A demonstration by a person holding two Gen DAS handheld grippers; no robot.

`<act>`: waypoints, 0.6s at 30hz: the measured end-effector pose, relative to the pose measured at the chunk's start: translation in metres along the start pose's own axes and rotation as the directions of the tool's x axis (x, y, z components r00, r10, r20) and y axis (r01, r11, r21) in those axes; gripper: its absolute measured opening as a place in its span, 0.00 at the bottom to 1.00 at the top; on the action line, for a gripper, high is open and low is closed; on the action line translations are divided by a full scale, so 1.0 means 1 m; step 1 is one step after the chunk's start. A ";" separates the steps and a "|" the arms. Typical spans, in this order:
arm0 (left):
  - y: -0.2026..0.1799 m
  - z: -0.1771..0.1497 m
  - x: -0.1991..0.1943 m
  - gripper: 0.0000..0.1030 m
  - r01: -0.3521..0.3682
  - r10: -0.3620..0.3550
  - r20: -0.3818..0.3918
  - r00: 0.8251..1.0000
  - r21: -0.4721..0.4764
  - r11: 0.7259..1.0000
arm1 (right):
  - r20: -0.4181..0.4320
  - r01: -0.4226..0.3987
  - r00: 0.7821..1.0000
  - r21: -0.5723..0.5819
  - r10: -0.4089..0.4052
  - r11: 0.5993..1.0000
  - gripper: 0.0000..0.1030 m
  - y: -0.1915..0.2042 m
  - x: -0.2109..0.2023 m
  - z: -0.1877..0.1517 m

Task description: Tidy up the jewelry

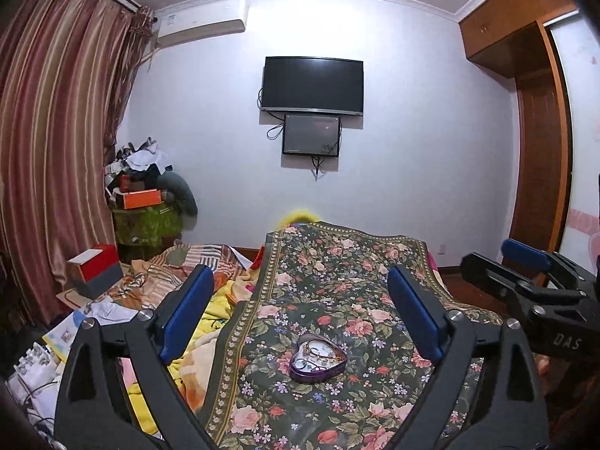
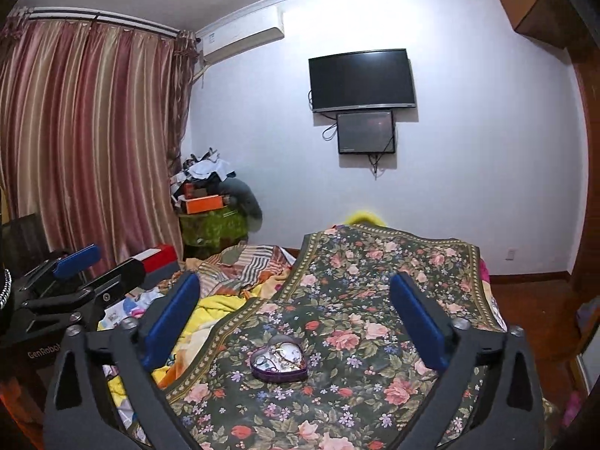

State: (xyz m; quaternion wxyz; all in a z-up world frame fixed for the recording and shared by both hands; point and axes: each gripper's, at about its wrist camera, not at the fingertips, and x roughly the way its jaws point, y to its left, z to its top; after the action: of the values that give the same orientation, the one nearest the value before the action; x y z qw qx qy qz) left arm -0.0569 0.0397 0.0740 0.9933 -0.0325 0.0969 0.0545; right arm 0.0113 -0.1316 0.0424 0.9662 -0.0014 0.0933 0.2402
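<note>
Left gripper (image 1: 300, 281) jaws spread wide, nothing between the blue pads, held above the bed and pointing roughly level toward the far wall. Right gripper (image 2: 294, 288) same: jaws wide apart, empty, raised over the bed. Each gripper shows at the side edge of the other's view.

Heart-shaped purple tin (image 1: 318, 357), lid off, sits on the floral cloth (image 1: 337, 262) near its near end, roughly midway between the side borders; small jewelry pieces (image 2: 279, 356) lie inside it, too small to tell apart. Neither gripper touches the tin.

Yellow blanket (image 1: 221, 300) bunched along the cloth's left border. TV (image 1: 312, 85) on the far wall.
</note>
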 end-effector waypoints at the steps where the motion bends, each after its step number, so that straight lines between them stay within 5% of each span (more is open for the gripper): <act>1: 0.000 0.000 -0.001 0.93 -0.001 0.001 -0.001 1.000 -0.003 1.000 | 0.000 0.000 1.000 -0.001 0.000 1.000 1.00 0.000 0.000 0.000; 18: -0.009 -0.003 0.000 0.94 0.006 -0.006 -0.008 1.000 0.010 1.000 | -0.019 -0.005 1.000 0.014 0.006 1.000 1.00 -0.001 -0.003 -0.005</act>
State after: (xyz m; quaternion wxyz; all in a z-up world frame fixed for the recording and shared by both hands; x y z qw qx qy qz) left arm -0.0563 0.0309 0.0713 0.9932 -0.0282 0.1012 0.0511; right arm 0.0083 -0.1346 0.0383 0.9647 0.0032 0.1039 0.2422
